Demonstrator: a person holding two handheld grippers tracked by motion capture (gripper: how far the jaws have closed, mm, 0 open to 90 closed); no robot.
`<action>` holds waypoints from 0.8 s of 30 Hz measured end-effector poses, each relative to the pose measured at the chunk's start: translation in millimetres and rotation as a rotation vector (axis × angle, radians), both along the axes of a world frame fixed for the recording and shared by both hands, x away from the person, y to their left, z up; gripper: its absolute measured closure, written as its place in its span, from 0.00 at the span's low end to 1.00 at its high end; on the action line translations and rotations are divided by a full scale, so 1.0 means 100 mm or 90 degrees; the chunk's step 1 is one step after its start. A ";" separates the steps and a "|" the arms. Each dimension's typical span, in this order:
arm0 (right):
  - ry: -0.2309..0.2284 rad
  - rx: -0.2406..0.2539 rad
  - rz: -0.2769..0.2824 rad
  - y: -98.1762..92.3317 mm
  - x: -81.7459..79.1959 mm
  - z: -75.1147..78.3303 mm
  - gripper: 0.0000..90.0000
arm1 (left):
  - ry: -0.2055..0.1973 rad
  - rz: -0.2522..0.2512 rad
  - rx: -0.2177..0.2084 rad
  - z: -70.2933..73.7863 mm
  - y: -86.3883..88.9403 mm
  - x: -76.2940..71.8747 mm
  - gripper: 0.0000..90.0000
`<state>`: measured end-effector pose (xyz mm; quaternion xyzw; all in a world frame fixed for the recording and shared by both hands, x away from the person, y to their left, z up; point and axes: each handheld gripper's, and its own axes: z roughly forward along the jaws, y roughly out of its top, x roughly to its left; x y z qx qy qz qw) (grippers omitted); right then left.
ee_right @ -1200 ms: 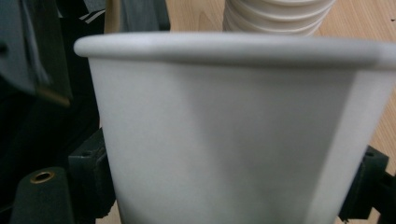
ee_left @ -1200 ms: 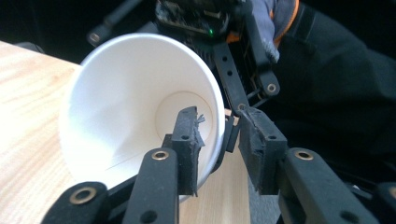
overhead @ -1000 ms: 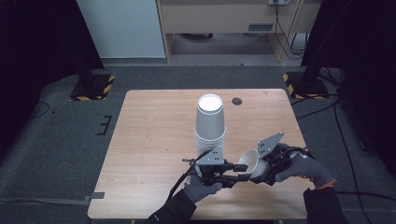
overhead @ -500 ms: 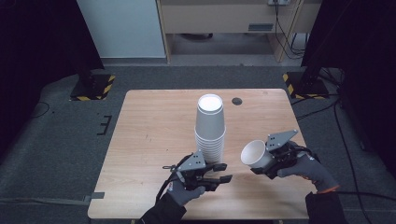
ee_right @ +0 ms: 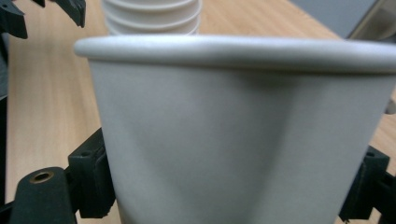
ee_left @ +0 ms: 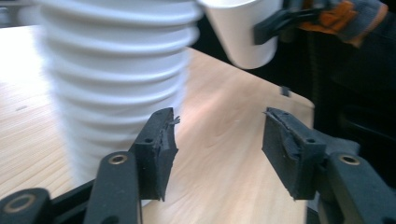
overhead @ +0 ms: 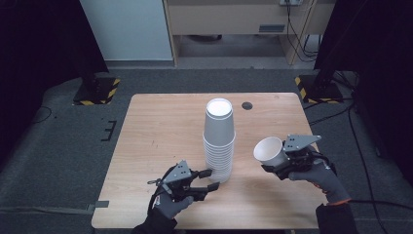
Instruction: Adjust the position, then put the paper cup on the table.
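A tall stack of white paper cups [overhead: 219,141] stands upside down in the middle of the wooden table [overhead: 156,126]. My left gripper [overhead: 211,179] lies low at the foot of the stack, on its near left side. Its jaws have just been opening and nothing is between them. In the left gripper view the left gripper [ee_left: 217,149] stands open over bare wood, with the stack [ee_left: 116,70] just to its left. My right gripper [overhead: 282,163] is shut on a single white cup [overhead: 269,150], held above the table with its mouth tilted up and left. The cup [ee_right: 243,140] sits between the right gripper's [ee_right: 231,196] jaws.
A small dark round disc [overhead: 247,105] lies near the table's far edge. Black-and-yellow stand bases [overhead: 97,90] [overhead: 316,87] sit on the floor beyond the far corners. Bare wood stretches along the table's left half.
My left gripper has drawn back leftward from the single cup to the stack's foot, and its jaws have spread. The right gripper's cup has tipped its mouth upward.
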<state>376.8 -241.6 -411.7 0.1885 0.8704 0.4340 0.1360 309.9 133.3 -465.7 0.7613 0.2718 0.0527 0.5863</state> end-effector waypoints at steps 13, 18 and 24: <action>-0.046 0.090 -0.119 -0.18 -0.02 -0.06 0.17 | 0.016 0.175 0.025 -0.20 0.56 0.20 0.37; -0.077 0.123 -0.182 -0.30 -0.08 -0.13 0.17 | 0.026 0.215 0.035 -0.26 0.67 0.26 0.36; -0.104 0.175 -0.268 -0.45 -0.12 -0.20 0.17 | 0.030 0.252 0.063 -0.33 0.75 0.31 0.33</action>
